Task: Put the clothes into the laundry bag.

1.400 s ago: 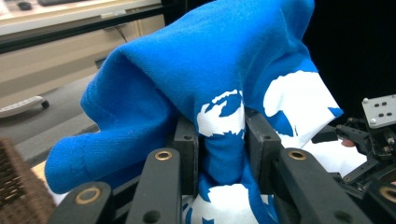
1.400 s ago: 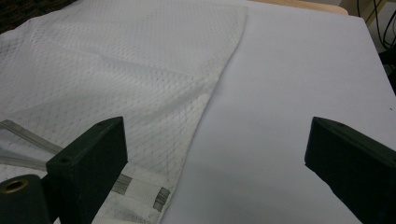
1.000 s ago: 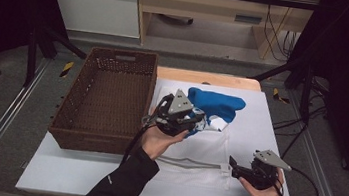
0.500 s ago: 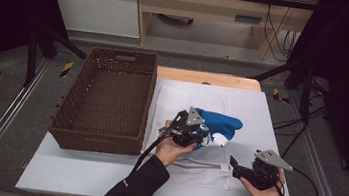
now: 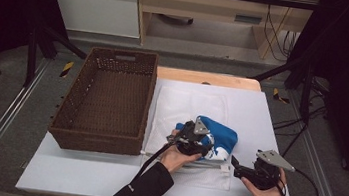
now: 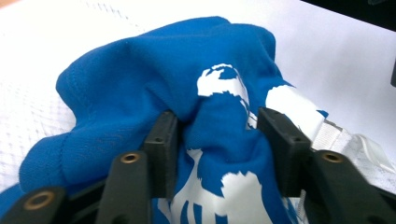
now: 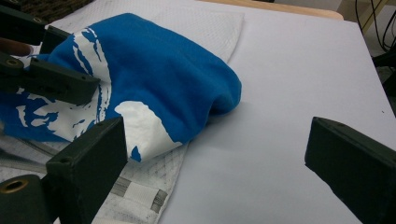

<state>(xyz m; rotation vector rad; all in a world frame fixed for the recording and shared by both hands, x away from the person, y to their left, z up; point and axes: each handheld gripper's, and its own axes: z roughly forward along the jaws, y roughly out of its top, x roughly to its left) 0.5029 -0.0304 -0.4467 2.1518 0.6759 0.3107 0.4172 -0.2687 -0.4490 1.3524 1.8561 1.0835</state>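
A blue garment with white print [image 5: 223,136] [image 6: 140,70] [image 7: 177,70] lies bunched on a white mesh cloth [image 5: 187,104] [image 7: 205,23] in the middle of the white table. My left gripper [image 5: 205,143] [image 6: 217,126] rests low on the garment's near side. Its jaws have just been opening, and a loose fold of blue cloth still stands between them. The left gripper's fingers [image 7: 60,84] also show at the top left of the right gripper view. My right gripper [image 5: 234,167] [image 7: 215,133] is held near the table's front right, open wide with nothing between its jaws, pointing at the garment.
A brown wicker basket [image 5: 68,105] stands on the left side of the table [image 5: 266,114], touching the mesh cloth's left edge. A white strap or zipper end [image 7: 140,193] of the mesh cloth lies at the front. Bare table surface lies right of the garment.
The left gripper has come down and toward the front with the blue garment, which now lies on the mesh cloth. Its jaws have spread. The right gripper has kept still.
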